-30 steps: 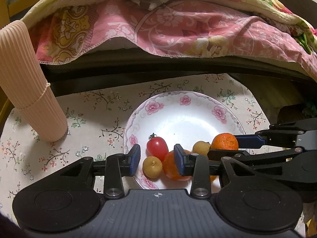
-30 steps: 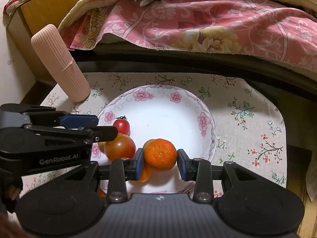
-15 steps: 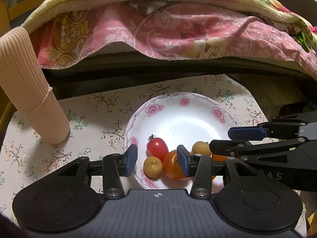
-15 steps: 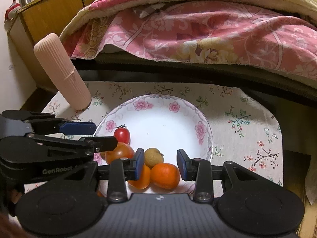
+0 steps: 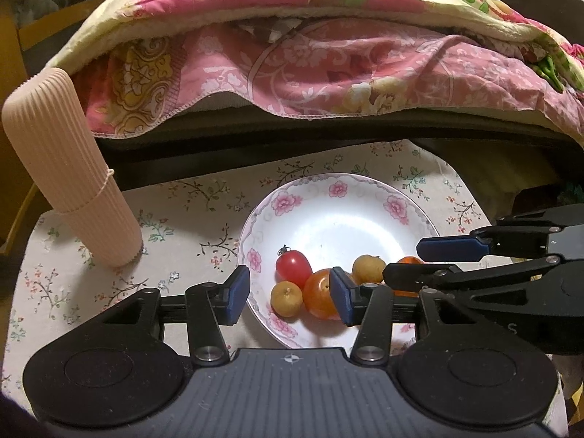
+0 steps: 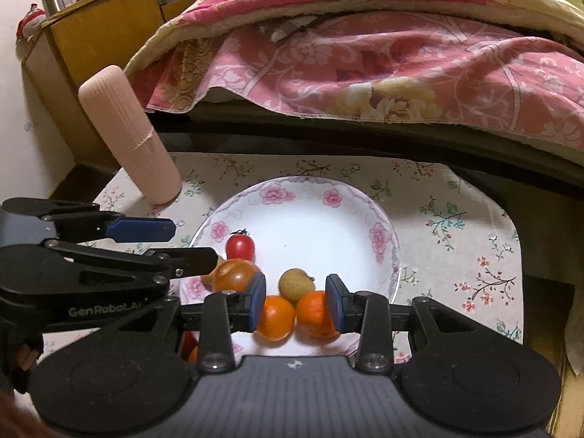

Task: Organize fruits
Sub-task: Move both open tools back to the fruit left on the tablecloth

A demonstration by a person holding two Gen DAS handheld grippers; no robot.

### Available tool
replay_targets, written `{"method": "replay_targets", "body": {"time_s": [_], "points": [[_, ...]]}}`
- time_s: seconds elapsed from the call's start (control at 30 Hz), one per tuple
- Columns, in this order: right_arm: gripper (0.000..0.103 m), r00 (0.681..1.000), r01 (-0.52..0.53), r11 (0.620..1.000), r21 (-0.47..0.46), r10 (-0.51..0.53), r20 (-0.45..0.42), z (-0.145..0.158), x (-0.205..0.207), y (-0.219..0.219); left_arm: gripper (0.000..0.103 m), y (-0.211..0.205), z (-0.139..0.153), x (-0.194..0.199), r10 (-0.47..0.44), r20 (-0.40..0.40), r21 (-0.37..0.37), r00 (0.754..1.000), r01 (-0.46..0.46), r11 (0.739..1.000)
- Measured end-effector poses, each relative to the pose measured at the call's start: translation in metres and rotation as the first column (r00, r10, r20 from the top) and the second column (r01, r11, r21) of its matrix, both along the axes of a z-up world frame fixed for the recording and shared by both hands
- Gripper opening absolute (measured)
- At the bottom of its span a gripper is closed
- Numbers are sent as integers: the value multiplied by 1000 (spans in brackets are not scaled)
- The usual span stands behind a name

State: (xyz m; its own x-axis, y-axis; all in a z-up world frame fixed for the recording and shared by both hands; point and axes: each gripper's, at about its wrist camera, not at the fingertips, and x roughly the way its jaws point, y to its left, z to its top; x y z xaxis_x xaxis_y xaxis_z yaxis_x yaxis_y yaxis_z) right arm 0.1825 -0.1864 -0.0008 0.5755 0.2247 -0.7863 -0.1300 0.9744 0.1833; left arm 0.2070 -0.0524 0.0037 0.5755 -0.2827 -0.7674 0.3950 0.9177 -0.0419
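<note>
Fruit sits grouped on the near left of the floral plate [image 6: 383, 233]: cherry tomato [image 6: 239, 248], large tomato [image 6: 233, 276], a small tan fruit [image 6: 295, 284], two mandarins [image 6: 315, 314]. Right gripper [image 6: 295, 301] wide, empty, jaws straddling the mandarins without clamping. Left gripper [image 5: 290, 294] wide, empty, over the near rim. Judgement: fruit light, round, prone to roll; tomatoes soft-skinned, so grip across the widest part, gently.

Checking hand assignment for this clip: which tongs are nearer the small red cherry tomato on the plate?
Left. The left tongs hang open just in front of the cherry tomato, slightly to its left. The right tongs sit farther right, over two oranges.
</note>
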Motion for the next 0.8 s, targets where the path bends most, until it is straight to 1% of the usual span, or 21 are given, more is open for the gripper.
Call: {"method": "replay_targets", "body": {"time_s": [0.47,0.67,0.8], "points": [[37,1000,-23,1000,14,23,-12,3,-14,7,57,9,1,-21,-15,-13,25,1000,16,1000],[37,999,-30,999,28,30,-25,6,-27,14,57,11,1,-36,-41,-16,56,999,42,998],[37,999,-39,998,41,41,-36,5,-38,19,57,15,2,-46,-52,-18,63,999,53,997]]}}
